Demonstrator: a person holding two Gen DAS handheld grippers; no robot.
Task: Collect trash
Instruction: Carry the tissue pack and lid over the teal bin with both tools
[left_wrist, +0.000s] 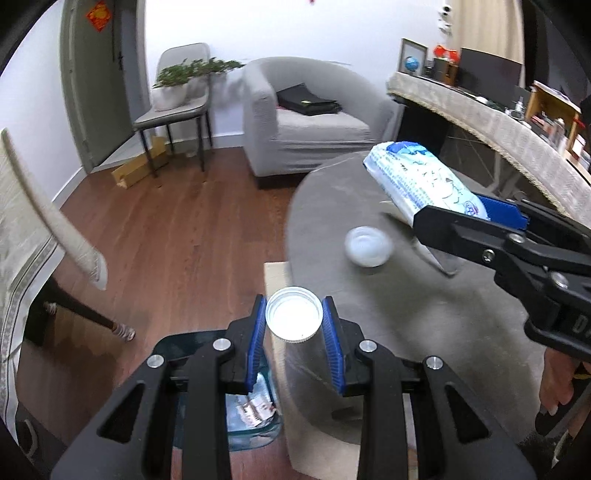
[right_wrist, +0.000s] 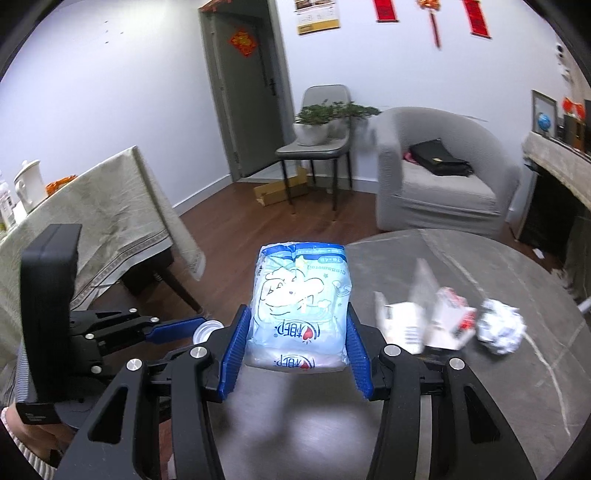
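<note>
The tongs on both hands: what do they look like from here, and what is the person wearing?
Both left tongs and right tongs share one build: matte black linkage arms with cut-out slots and silver pivot screws, tipped with ribbed blue pads. White lettering marks the right handle, partly cut off. The left unit carries a boxy black housing. A pale knitted cuff shows at the left wrist. No cables visible.

Open wooden floor (left_wrist: 166, 236) lies left of the round grey table (left_wrist: 424, 314), with room to swing a gripper. On the tabletop, a small white cup (left_wrist: 368, 246), folded cartons (right_wrist: 424, 321) and a crumpled paper ball (right_wrist: 501, 330) crowd the right. Farther off, the draped table (right_wrist: 110, 221) blocks the left and the grey armchair (right_wrist: 443, 173) the far side.
</note>
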